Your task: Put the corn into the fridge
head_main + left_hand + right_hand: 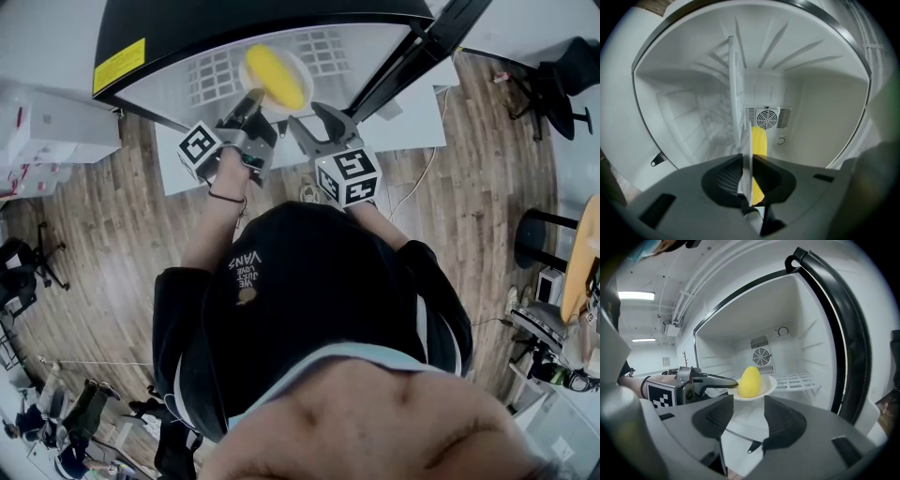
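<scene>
Corn lies on a white plate just inside the fridge, in front of the back-wall fan, long axis running roughly toward that fan. L gripper is nearer: clamped on the plate rim on the side away from the fan, carrying plate + corn. R gripper sits beside it, further from the fan, jaws wide apart, nothing between them. I reckon the push goes straight fan-ward, over the wire shelf.
</scene>
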{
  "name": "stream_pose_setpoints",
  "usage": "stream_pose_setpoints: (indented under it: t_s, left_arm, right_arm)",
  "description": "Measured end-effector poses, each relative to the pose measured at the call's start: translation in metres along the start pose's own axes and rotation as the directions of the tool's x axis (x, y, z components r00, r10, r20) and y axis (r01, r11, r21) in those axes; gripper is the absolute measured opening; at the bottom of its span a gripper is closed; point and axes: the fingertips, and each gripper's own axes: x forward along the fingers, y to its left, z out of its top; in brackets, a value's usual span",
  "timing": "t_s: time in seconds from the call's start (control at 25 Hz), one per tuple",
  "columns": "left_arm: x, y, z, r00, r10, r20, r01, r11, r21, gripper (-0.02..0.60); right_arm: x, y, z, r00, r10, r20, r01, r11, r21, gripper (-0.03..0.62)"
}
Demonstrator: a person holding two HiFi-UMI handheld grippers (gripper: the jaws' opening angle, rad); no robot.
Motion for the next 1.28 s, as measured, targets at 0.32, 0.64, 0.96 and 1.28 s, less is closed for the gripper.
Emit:
stream_pose_setpoints:
  t_s: [0.32, 0.64, 0.96, 1.28]
  left_arm:
    - [0.0, -0.004, -0.002, 1.0, -0.018, -0.005, 0.018, 1.0, -0.023, 0.041]
    - [0.002, -0.003, -0.001, 1.0, -0.027, 0.0, 0.027, 0.999, -0.029, 0.044]
    - [0.001, -0.009, 0.002, 0.998, -0.055, 0.004, 0.055, 0.998, -0.029, 0.082]
    - [0.0, -0.01, 0.0, 0.998, -0.07, 0.0, 0.07, 0.997, -0.031, 0.089]
  right_arm:
    - [0.003, -0.002, 0.001, 1.0, -0.013, -0.005, 0.013, 1.0, 0.005, 0.195]
    - [0.007, -0.006, 0.002, 1.0, -0.024, -0.011, 0.024, 1.0, 0.011, 0.195]
    - [0.009, -0.007, 0.004, 1.0, -0.023, -0.012, 0.023, 1.0, 0.011, 0.195]
    - [0.014, -0.01, 0.005, 1.0, -0.027, -0.016, 0.027, 1.0, 0.016, 0.195]
